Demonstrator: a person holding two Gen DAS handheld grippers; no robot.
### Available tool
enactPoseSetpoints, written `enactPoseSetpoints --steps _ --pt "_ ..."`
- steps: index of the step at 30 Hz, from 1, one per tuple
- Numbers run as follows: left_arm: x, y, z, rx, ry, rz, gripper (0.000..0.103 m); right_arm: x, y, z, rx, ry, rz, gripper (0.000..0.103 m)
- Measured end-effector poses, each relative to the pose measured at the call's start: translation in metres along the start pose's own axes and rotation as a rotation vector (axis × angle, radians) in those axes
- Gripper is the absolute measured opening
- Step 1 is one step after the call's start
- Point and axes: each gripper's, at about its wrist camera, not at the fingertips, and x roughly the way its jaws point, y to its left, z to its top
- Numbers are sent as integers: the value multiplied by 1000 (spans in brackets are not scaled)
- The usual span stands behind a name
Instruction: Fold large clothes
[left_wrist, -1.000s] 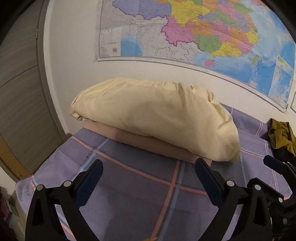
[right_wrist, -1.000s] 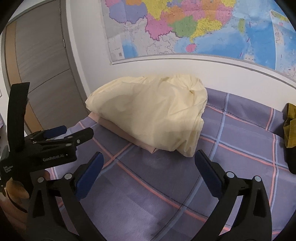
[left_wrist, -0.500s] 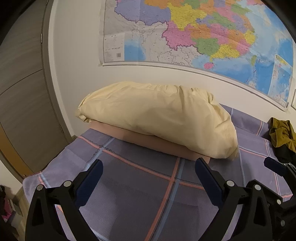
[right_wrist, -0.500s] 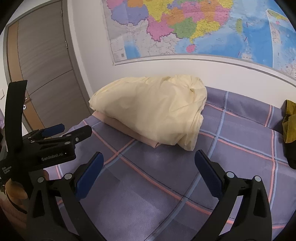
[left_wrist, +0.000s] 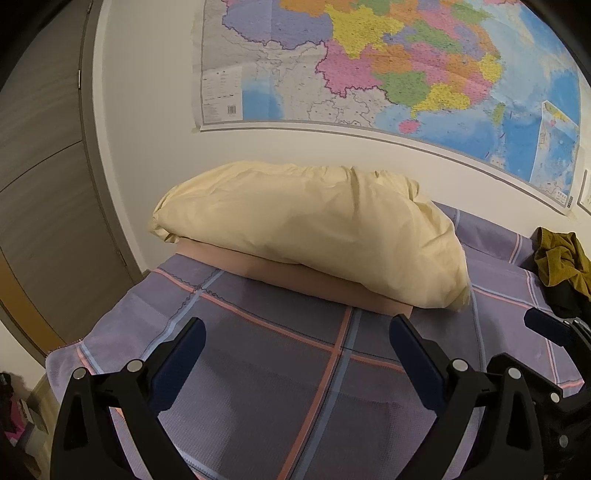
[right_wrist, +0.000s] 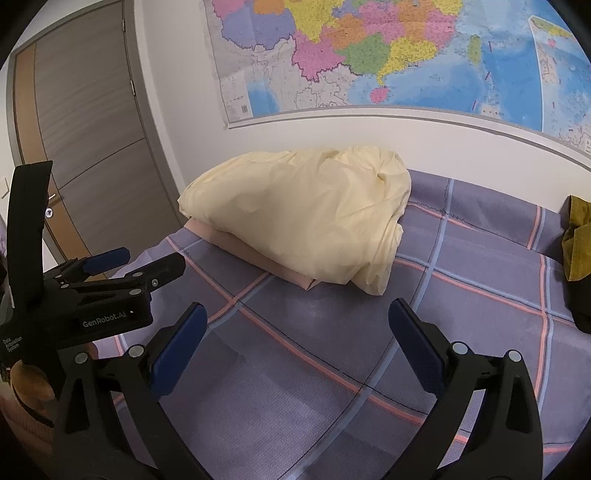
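A mustard and dark heap of clothes (left_wrist: 559, 264) lies at the far right of the bed; it also shows at the right edge of the right wrist view (right_wrist: 576, 243). My left gripper (left_wrist: 297, 349) is open and empty above the purple plaid bedsheet (left_wrist: 280, 354). My right gripper (right_wrist: 297, 341) is open and empty above the same sheet (right_wrist: 461, 266). The left gripper also shows at the left of the right wrist view (right_wrist: 122, 273), and part of the right gripper shows at the right edge of the left wrist view (left_wrist: 546, 328).
A pale yellow pillow (left_wrist: 314, 225) lies on a folded pink blanket (left_wrist: 306, 282) at the head of the bed, also in the right wrist view (right_wrist: 306, 218). A large map (left_wrist: 388, 66) hangs on the white wall. A wooden door (right_wrist: 85, 122) stands left.
Both grippers have drawn back and risen a little from the pillow. The jaws stay open.
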Motion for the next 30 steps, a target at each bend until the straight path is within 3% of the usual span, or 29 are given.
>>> enactPoseSetpoints --steps 30 --pt "1 -4 -3 -1 13 -3 96 -4 0 0 6 1 -10 97"
